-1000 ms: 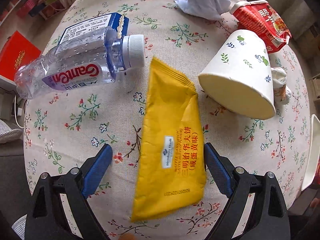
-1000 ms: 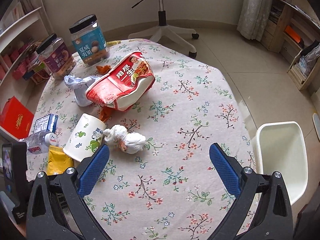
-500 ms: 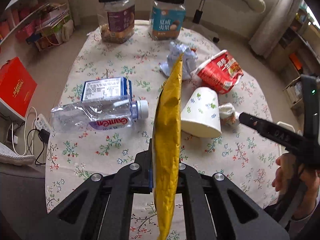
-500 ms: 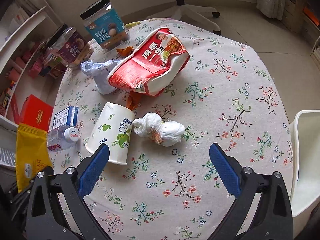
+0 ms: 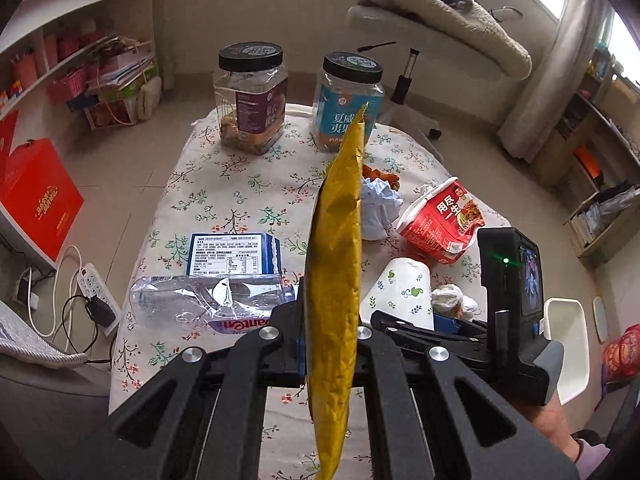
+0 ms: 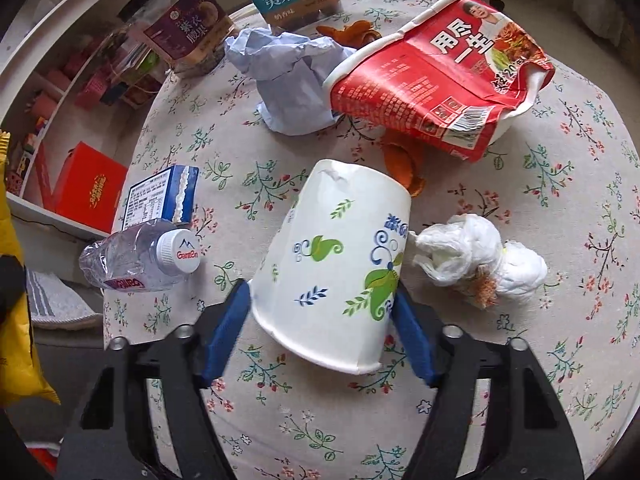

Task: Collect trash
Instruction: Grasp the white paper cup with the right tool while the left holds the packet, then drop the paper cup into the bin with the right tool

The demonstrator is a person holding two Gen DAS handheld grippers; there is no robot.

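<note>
My left gripper (image 5: 330, 316) is shut on a yellow snack wrapper (image 5: 336, 248), which hangs edge-on above the floral-cloth table (image 5: 224, 184). The wrapper's lower end also shows at the left edge of the right wrist view (image 6: 14, 280). A white paper cup with green leaves (image 6: 336, 256) lies on its side, rim toward me. My right gripper (image 6: 320, 308) straddles it near the rim, jaws closing, with a blue pad against each side of the cup wall. In the left wrist view the cup (image 5: 400, 292) lies just right of the wrapper.
Around the cup lie a clear water bottle (image 6: 136, 256), a blue carton (image 6: 160, 196), crumpled pale-blue paper (image 6: 288, 76), a crushed red noodle bowl (image 6: 432, 76), a white tissue wad (image 6: 472, 260) and orange peel (image 6: 404, 164). Two jars (image 5: 252, 100) stand at the far edge. A white bin (image 5: 568, 344) sits beside the table.
The left gripper closed on the yellow wrapper and lifted it off the table. The right gripper moved left and down onto the paper cup, and its jaws narrowed around it.
</note>
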